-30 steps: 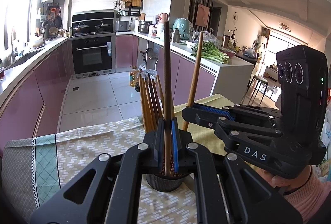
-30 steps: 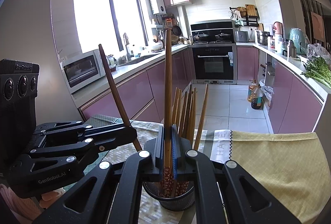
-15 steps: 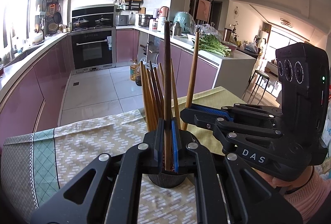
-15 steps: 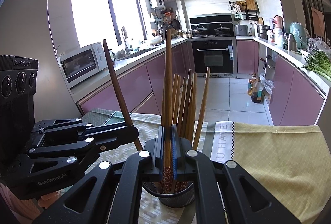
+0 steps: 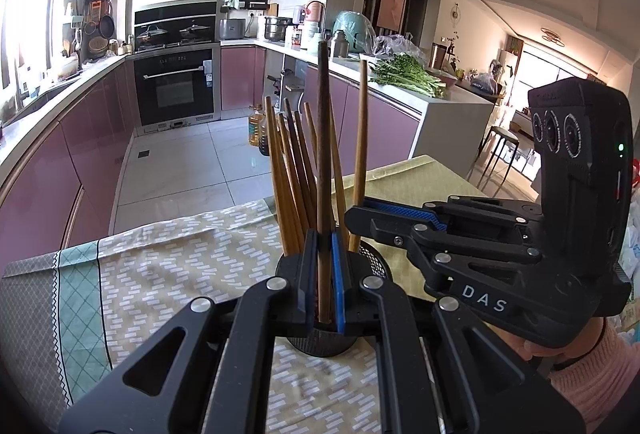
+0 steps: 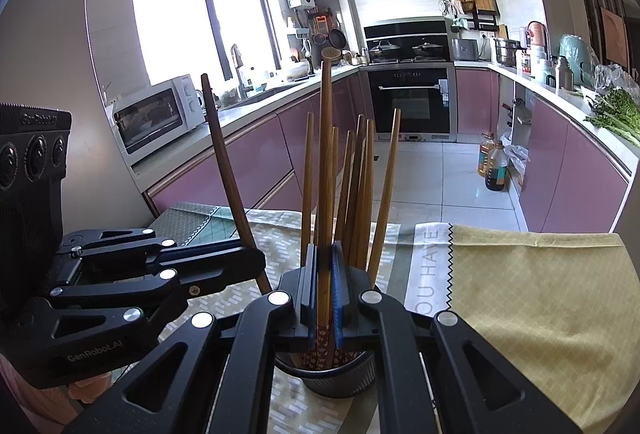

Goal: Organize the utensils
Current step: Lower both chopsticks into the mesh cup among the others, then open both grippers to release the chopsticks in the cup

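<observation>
Both clamped chopsticks have sunk lower toward the round black mesh holder (image 6: 338,378): left gripper (image 5: 325,276) pinches a dark brown wooden chopstick (image 5: 323,153), right gripper (image 6: 325,298) a light wooden one (image 6: 326,161), neither released among the stored chopsticks (image 6: 360,185).

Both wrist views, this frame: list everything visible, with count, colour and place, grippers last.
Dark brown wooden chopstick: one, pinched upright in the left gripper.
Light brown wooden chopstick: one, pinched upright in the right gripper.
Loose wooden chopsticks: about eight, brown, standing in the holder.
Black mesh cylinder holder: one, on the table.
Patterned beige tablecloth: one, under the holder.
Yellow cloth: one, on the table to the right.
White microwave: one, on the left counter.
Black built-in oven: one, far wall.
Green leafy vegetables: one bunch, right counter.
Cooking oil bottles: two, on the floor.
Left gripper: black, shut.
Right gripper: black, shut.
</observation>
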The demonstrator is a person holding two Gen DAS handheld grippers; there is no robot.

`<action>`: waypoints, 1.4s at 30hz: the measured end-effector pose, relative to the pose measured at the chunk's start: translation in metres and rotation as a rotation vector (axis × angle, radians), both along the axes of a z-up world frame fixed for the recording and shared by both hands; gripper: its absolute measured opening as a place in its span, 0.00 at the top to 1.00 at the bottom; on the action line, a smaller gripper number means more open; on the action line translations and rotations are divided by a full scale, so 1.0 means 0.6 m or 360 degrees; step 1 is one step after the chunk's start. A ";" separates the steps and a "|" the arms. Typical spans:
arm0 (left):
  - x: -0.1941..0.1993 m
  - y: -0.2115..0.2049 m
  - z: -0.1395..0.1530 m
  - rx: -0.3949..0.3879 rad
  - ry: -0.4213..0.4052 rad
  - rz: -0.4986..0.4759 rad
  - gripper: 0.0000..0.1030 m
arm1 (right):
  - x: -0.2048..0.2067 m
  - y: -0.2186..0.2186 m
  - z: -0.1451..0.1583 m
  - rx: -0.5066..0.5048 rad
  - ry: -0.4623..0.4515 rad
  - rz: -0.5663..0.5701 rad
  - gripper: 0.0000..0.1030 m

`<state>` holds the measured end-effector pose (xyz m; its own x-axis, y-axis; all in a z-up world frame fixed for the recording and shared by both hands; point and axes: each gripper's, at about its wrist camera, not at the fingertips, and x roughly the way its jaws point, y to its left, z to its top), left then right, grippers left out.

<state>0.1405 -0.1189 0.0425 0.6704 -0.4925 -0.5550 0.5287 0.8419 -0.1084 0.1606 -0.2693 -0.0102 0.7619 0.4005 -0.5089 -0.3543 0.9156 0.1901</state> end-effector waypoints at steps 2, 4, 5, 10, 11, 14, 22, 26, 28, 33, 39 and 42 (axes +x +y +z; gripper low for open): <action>0.001 -0.001 -0.001 0.0002 0.0001 -0.0002 0.93 | 0.002 0.000 -0.003 -0.0001 0.0010 0.0000 0.95; 0.003 -0.001 -0.002 0.0002 0.0002 -0.0002 0.93 | 0.003 0.000 -0.005 -0.0003 0.0014 0.0001 0.95; 0.003 -0.001 -0.002 0.0001 0.0002 -0.0003 0.93 | 0.004 0.000 -0.005 -0.0001 0.0018 0.0000 0.95; 0.016 -0.002 -0.007 -0.0004 0.0021 0.0001 0.93 | 0.012 -0.002 -0.010 0.0000 0.0032 -0.0006 0.95; 0.019 -0.002 -0.008 -0.0001 0.0022 0.0002 0.93 | 0.013 -0.003 -0.011 0.0000 0.0035 -0.0007 0.95; 0.033 -0.001 -0.012 -0.0004 0.0046 0.0006 0.93 | 0.016 -0.005 -0.012 0.0004 0.0041 -0.0010 0.95; 0.070 -0.005 -0.025 -0.0008 0.0107 0.0017 0.93 | 0.026 -0.004 -0.016 0.0014 0.0054 -0.0009 0.95; 0.084 -0.007 -0.031 -0.0002 0.0124 0.0021 0.92 | 0.029 -0.005 -0.017 0.0020 0.0063 -0.0012 0.95; 0.089 -0.008 -0.034 0.0000 0.0131 0.0025 0.92 | 0.033 -0.006 -0.019 0.0027 0.0070 -0.0015 0.94; 0.100 -0.008 -0.040 0.0007 0.0141 0.0035 0.92 | 0.038 -0.008 -0.021 0.0044 0.0084 -0.0021 0.94; 0.114 -0.010 -0.056 0.0024 0.0194 0.0038 0.92 | 0.044 -0.008 -0.021 0.0048 0.0095 -0.0029 0.94; 0.120 -0.010 -0.066 0.0022 0.0218 0.0038 0.92 | 0.047 -0.010 -0.023 0.0054 0.0100 -0.0037 0.94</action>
